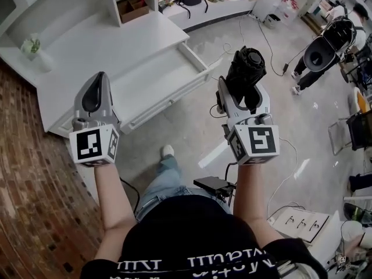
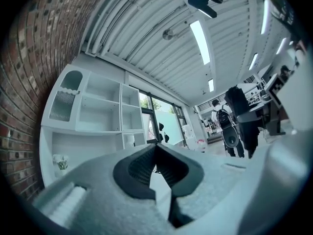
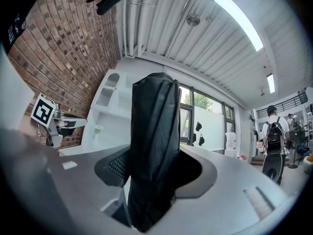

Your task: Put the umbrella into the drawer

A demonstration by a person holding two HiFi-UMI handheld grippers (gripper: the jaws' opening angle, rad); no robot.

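My right gripper (image 1: 241, 95) is shut on a black folded umbrella (image 1: 246, 71), which stands upright between the jaws. The right gripper view shows the umbrella (image 3: 154, 131) filling the gap of that gripper (image 3: 155, 163). The white drawer (image 1: 156, 77) stands pulled out of the white cabinet, ahead and between both grippers, and looks bare inside. My left gripper (image 1: 99, 80) hovers near the cabinet's front left, shut with nothing in it. In the left gripper view its tips (image 2: 156, 148) meet.
A small plant in a white pot (image 1: 32, 45) stands on the cabinet top. White shelving (image 2: 98, 106) rises behind it against a brick wall (image 1: 29, 185). A cardboard box (image 1: 132, 7) sits in a shelf. Cables lie on the floor; a person with a backpack (image 1: 325, 42) stands at the right.
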